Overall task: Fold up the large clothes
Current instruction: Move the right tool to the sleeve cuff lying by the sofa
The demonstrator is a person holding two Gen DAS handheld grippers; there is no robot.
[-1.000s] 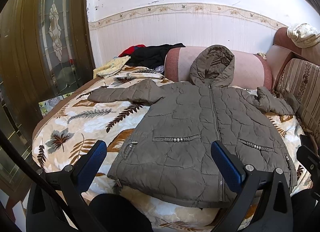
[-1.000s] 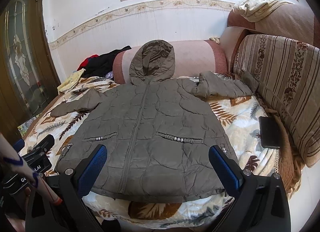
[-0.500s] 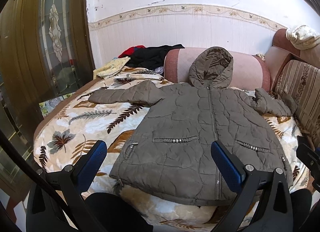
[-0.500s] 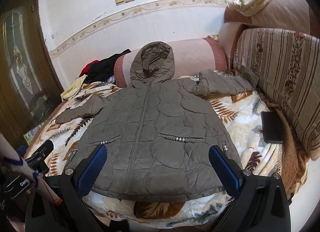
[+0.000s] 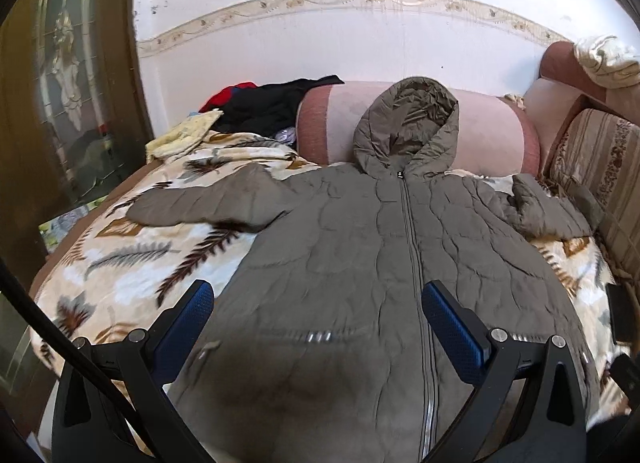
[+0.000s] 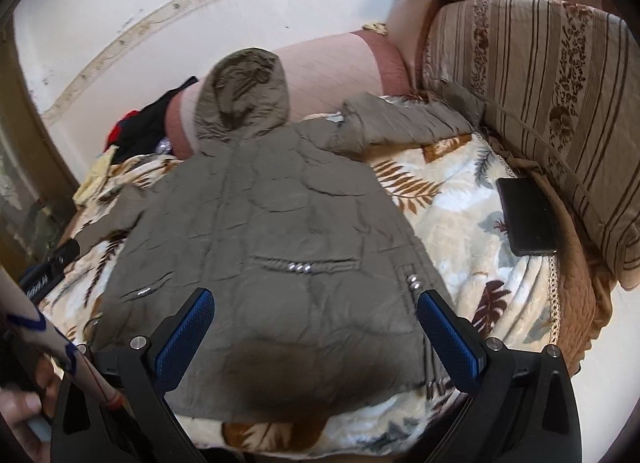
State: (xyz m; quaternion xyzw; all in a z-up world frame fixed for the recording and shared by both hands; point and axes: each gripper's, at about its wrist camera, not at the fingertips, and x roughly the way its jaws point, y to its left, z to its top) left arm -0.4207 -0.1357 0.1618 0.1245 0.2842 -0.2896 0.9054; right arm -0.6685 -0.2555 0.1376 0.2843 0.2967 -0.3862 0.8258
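Observation:
A grey-brown quilted hooded jacket [image 5: 360,255] lies flat, front up and zipped, on a leaf-print blanket [image 5: 132,259]. Its hood rests against a pink bolster [image 5: 332,119] and both sleeves are spread outward. It also shows in the right wrist view [image 6: 272,231]. My left gripper [image 5: 316,319] is open and empty above the jacket's lower left half. My right gripper [image 6: 314,319] is open and empty above the jacket's lower right part, near the hem and right pocket [image 6: 304,265].
A black phone [image 6: 528,217] lies on the blanket at the right, beside a striped sofa back [image 6: 560,75]. Black, red and yellow clothes [image 5: 264,103] are piled at the back left. A wooden glass door [image 5: 64,83] stands at left.
Both grippers have moved forward and down toward the jacket, which now fills more of each view. Both stay open. The jacket has not moved.

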